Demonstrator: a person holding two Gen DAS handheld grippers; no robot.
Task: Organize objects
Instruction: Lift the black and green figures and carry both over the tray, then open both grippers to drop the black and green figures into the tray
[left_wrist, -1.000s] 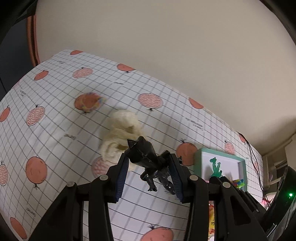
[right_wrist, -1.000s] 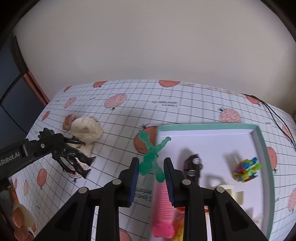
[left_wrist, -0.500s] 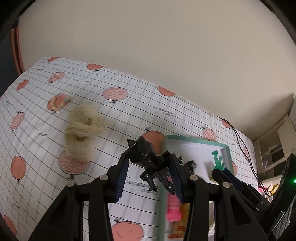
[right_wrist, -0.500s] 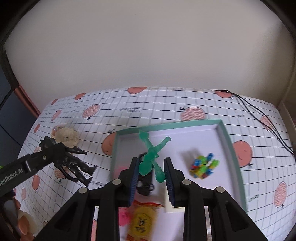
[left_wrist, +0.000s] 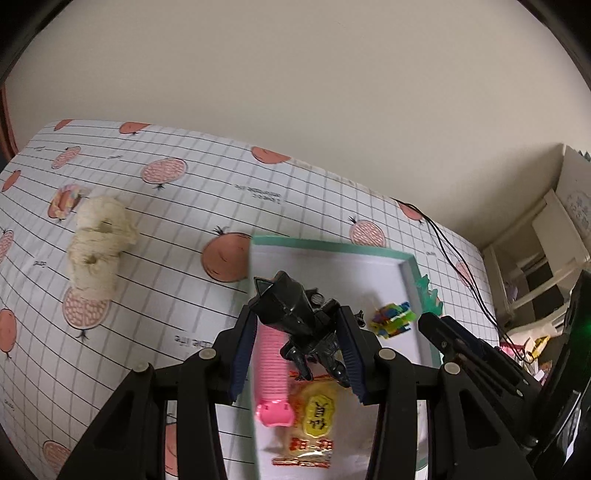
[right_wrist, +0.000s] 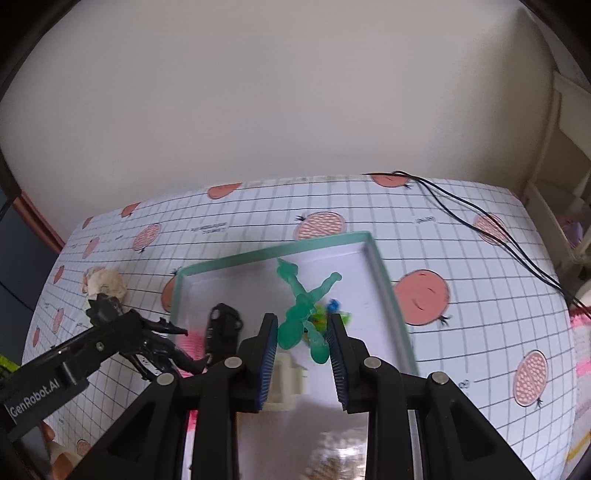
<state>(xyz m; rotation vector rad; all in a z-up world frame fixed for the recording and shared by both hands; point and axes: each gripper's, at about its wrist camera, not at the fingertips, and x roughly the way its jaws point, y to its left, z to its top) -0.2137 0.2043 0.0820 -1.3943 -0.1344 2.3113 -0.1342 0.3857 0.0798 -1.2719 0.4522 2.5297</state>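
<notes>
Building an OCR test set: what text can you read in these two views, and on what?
"GenRobot.AI": white letters on the left gripper's arm.
Yellow snack packet in the tray: large characters, upside down, not readable.
Tablecloth: small upside-down prints; one ends in something like "life", the rest too small or blurred.
Nothing readable elsewhere.

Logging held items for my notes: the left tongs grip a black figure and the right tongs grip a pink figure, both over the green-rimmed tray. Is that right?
Not quite. The figure in the right tongs is translucent green, not pink, as the right wrist view shows. The rest holds: the left tongs grip the black figure, and both are over the green-rimmed tray.
</notes>
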